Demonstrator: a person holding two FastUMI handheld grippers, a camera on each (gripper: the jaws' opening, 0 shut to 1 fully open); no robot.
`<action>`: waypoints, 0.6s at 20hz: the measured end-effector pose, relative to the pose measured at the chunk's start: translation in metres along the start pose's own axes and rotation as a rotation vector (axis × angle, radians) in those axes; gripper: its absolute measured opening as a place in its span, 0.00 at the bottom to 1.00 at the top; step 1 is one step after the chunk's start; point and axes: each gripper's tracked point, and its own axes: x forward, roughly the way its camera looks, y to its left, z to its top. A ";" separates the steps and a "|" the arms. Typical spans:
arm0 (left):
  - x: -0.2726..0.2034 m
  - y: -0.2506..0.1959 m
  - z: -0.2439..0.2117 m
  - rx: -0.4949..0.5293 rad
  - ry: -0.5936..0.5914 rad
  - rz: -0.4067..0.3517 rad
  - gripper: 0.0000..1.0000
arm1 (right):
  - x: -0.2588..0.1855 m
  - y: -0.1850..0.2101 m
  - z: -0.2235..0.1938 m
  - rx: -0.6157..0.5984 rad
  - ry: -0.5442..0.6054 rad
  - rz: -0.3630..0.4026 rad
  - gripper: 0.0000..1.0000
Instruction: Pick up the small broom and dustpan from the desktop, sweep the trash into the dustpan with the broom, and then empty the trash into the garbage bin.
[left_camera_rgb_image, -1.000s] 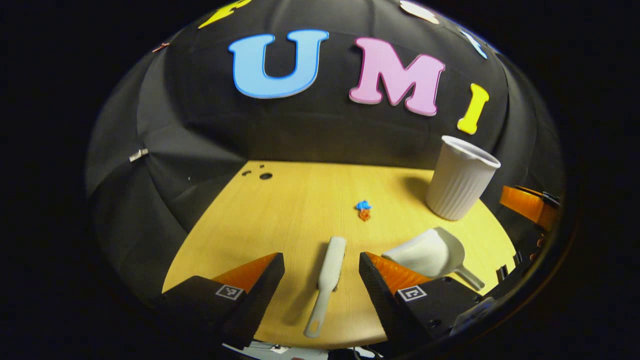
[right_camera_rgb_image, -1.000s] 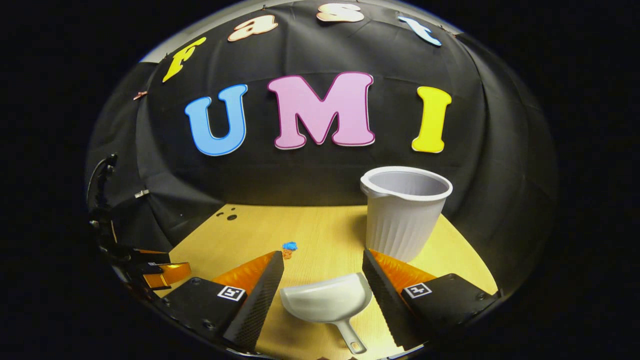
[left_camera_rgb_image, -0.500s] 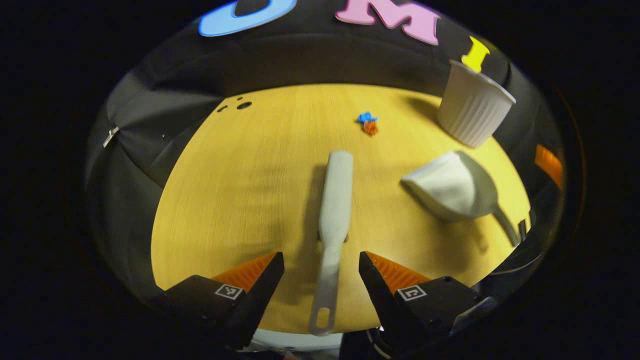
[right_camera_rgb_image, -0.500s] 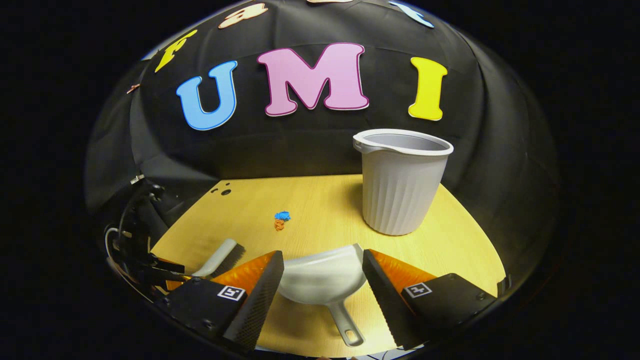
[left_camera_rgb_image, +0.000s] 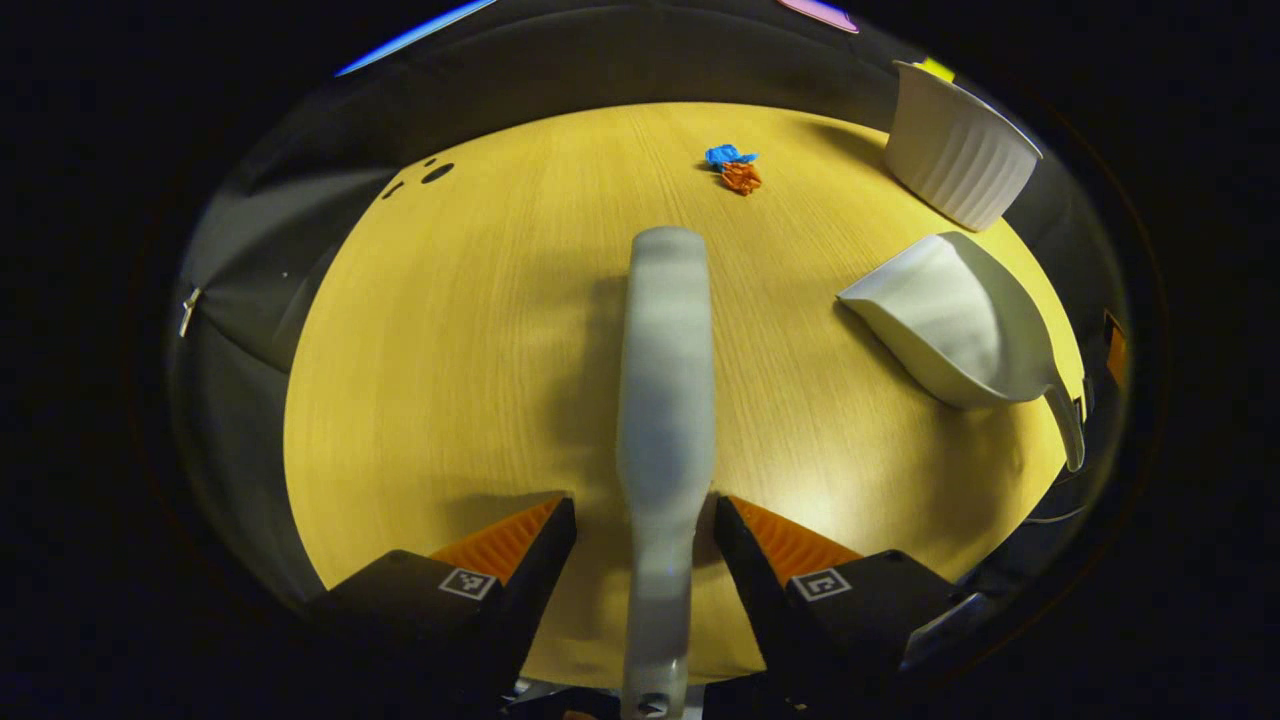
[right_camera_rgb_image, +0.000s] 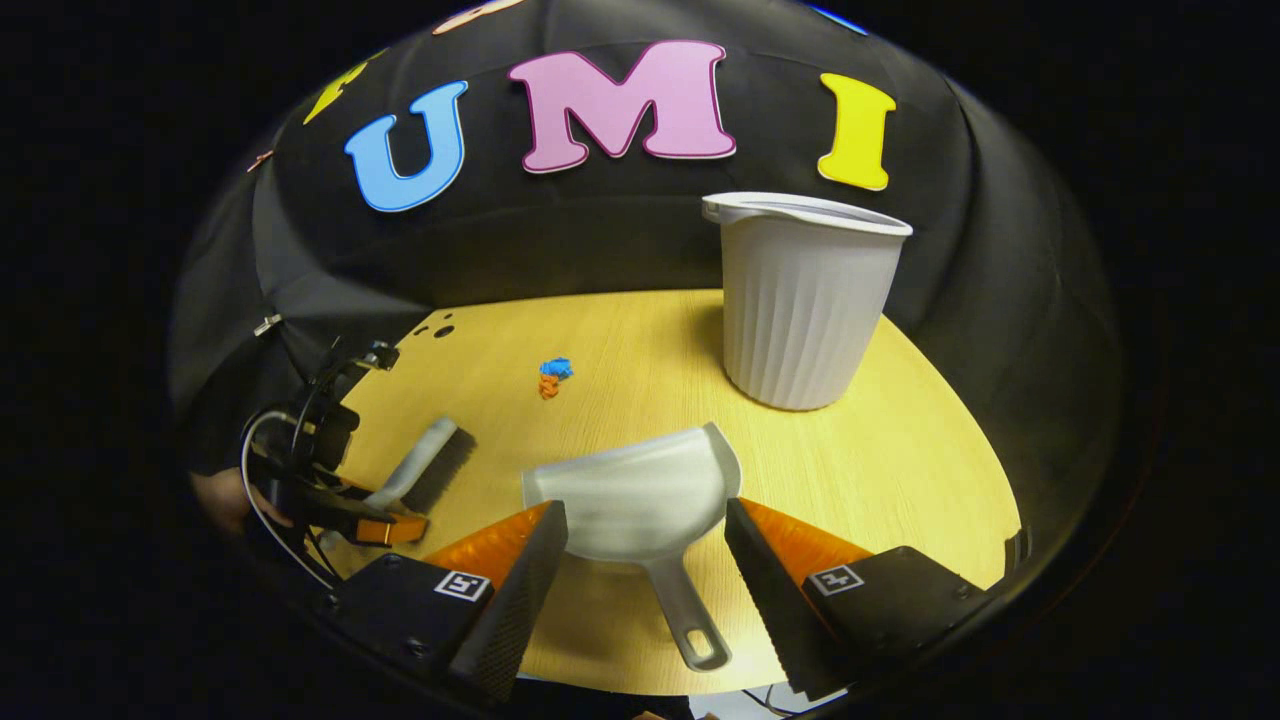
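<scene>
In the left gripper view the left gripper (left_camera_rgb_image: 645, 520) straddles the broom (left_camera_rgb_image: 665, 380): the handle runs straight ahead between its spread fingers, the right finger close against it and the left one with a slim gap, so the jaws are not yet clamped. The handle's end is cut off at the bottom edge. Ahead and to the right of this gripper lies the dustpan (left_camera_rgb_image: 955, 315), mouth facing left, its handle partly lost in the dark rim. Farther ahead sit the trash (left_camera_rgb_image: 735, 170), a blue and an orange scrap touching, and the bin (left_camera_rgb_image: 960, 145), whose top is cut off.

The right gripper view gives the broom (right_camera_rgb_image: 425, 465) from the side, showing dark bristles under its back, which the left view hides. Beside it is the left gripper (right_camera_rgb_image: 385, 525), with a hand behind it that is dim and hard to make out. The right gripper (right_camera_rgb_image: 645, 540) is spread wide, with the dustpan (right_camera_rgb_image: 640, 495) just ahead and its handle reaching back between the fingers, untouched. Here the bin (right_camera_rgb_image: 805, 295) stands whole and upright ahead to the right, and the trash (right_camera_rgb_image: 552, 375) lies ahead to the left on the table (right_camera_rgb_image: 900, 470).
</scene>
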 end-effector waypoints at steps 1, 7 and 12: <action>0.001 0.000 0.000 -0.028 0.009 -0.007 0.88 | 0.001 0.000 -0.005 0.004 0.014 0.002 0.99; 0.007 0.001 -0.003 -0.032 0.007 0.000 0.45 | 0.013 -0.004 -0.031 -0.006 0.149 0.007 0.99; 0.001 0.000 0.004 -0.030 -0.040 -0.013 0.28 | 0.020 -0.002 -0.055 -0.051 0.299 0.030 0.99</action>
